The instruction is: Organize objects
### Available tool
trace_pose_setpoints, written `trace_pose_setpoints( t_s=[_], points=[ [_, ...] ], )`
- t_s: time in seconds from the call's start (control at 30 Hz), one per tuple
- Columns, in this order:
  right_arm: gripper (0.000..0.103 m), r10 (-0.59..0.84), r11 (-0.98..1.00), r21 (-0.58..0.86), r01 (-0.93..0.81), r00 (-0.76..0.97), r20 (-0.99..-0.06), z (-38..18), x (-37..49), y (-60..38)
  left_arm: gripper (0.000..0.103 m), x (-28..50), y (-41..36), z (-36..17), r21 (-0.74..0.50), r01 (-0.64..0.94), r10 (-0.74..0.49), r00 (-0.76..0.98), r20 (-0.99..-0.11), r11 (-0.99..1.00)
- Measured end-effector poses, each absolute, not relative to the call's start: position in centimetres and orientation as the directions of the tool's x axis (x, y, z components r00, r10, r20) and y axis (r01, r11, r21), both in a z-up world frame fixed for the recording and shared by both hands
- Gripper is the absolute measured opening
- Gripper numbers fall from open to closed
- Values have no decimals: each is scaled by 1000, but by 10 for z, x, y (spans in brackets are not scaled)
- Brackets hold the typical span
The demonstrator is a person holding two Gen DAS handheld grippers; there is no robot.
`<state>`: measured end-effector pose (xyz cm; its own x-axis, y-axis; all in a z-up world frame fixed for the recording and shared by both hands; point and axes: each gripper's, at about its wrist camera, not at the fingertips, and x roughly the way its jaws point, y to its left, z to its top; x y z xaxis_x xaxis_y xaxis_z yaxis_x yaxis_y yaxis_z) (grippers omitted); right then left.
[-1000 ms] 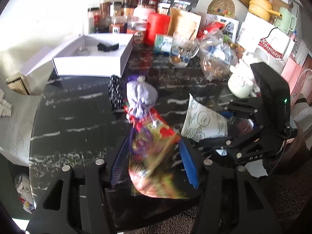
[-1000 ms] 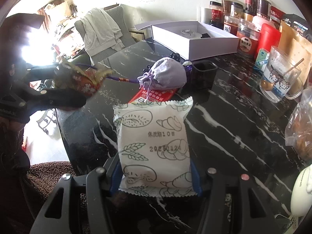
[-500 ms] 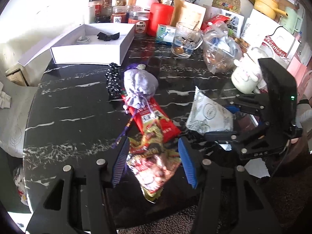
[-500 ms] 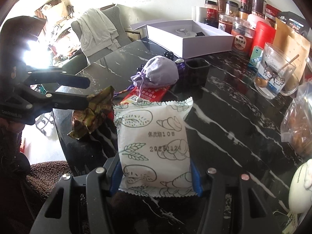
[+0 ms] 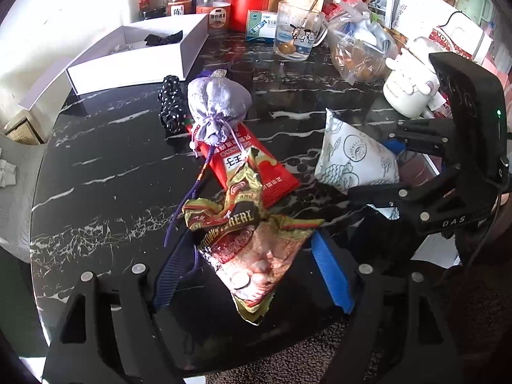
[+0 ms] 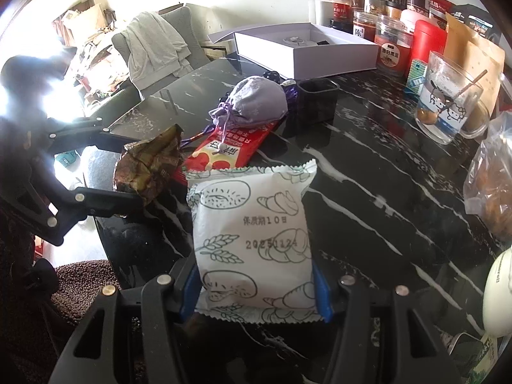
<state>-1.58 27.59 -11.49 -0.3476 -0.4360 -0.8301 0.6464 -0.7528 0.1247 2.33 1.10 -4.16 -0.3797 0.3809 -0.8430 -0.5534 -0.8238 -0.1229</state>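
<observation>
My left gripper [image 5: 252, 275] is open, with a crumpled snack bag [image 5: 252, 240] lying loose on the black marble table [image 5: 105, 172] between its fingers. The bag also shows in the right wrist view [image 6: 150, 166]. Its top rests on a red snack packet [image 5: 252, 166]. A purple drawstring pouch [image 5: 217, 108] sits on that packet's far end. My right gripper [image 6: 256, 288] is shut on a white bread packet [image 6: 252, 233], which also shows in the left wrist view [image 5: 355, 160], held near the table's front edge.
An open white box [image 5: 144, 54] stands at the back left with small dark items inside. Jars, a red canister [image 5: 252, 3], a glass mug [image 5: 297, 35], a plastic bag of food [image 5: 358, 51] and a white mug [image 5: 412, 86] crowd the back and right. A black polka-dot item [image 5: 171, 105] lies beside the pouch.
My left gripper lowered the crumpled snack bag onto the table and opened, letting it go. The right gripper stays shut on the white packet, barely moved.
</observation>
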Motion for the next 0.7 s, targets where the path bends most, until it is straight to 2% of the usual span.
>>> trace_pose_setpoints(
  t_s=[0.7],
  points=[
    [58, -433, -762, 144, 631, -331, -838, -121, -23, 279, 73, 32, 35, -42, 131, -612, 304, -554, -775, -780]
  ],
)
